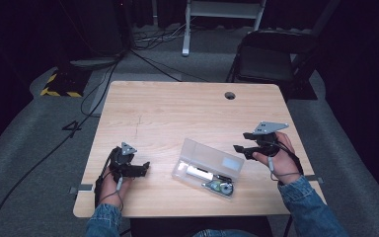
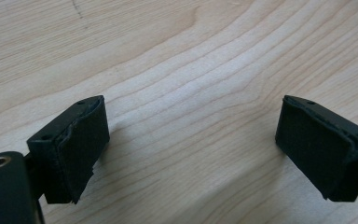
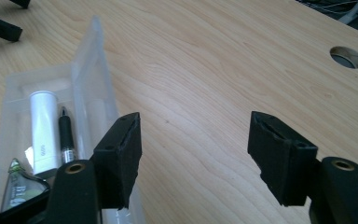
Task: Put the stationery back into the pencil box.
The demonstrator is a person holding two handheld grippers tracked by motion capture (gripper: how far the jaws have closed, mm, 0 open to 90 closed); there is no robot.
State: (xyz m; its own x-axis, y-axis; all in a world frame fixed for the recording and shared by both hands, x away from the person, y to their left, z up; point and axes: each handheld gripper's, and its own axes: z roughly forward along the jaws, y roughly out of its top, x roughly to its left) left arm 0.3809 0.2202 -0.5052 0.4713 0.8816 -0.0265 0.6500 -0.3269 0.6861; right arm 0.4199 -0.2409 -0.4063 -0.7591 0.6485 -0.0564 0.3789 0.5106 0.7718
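Observation:
A clear plastic case [image 1: 207, 168] lies open on the wooden table [image 1: 177, 108], near the front edge at the middle. In it lie a white tube [image 3: 44, 130], a black pen [image 3: 66, 135] and a small greenish item [image 3: 21, 184]. My right gripper [image 1: 242, 141] hovers just right of the case, and its jaws point left. In the right gripper view, the right gripper [image 3: 196, 154] stands open over bare wood with the case's raised lid [image 3: 88, 79] beside its left jaw. My left gripper [image 1: 145, 168] rests at the front left, open, with nothing between the jaws [image 2: 193, 149].
A round cable hole [image 1: 230, 95] sits near the table's far edge. Behind the table stand a dark folding chair [image 1: 271, 59] and a white stand [image 1: 187, 29]. Cables [image 1: 94, 94] trail over the grey floor at the left.

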